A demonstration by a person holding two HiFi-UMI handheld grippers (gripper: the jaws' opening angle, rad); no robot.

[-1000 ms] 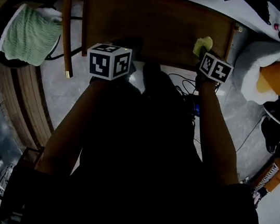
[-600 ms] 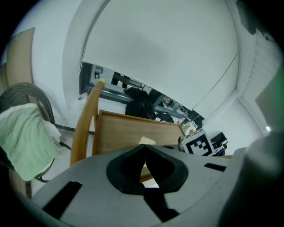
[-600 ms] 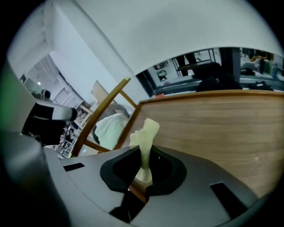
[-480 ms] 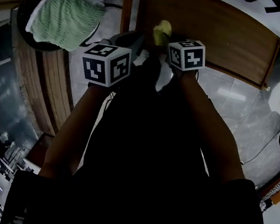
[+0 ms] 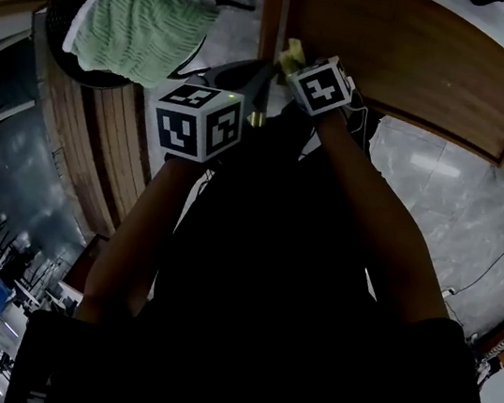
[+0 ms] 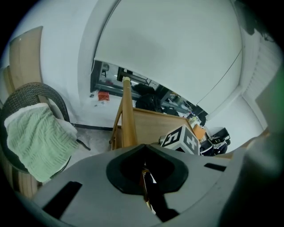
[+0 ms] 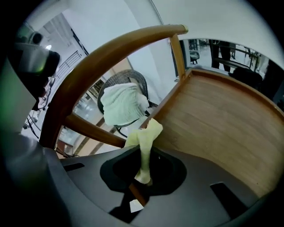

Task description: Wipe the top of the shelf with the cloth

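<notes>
one cloth (image 7: 148,133), pinched in right claw (image 7: 141,178)

I see a dim head view, the person's torso (image 5: 257,291) a black mass nearby; the white wall (image 6: 177,53) glares, the shelf (image 7: 222,119) is softly lit, and fisheye bends every edge.

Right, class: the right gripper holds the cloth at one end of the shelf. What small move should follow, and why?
Probably sweep the cloth rightward along the shelf top. The right gripper pinches it at the left edge, and nearly all of the top stretches away to its right.
</notes>
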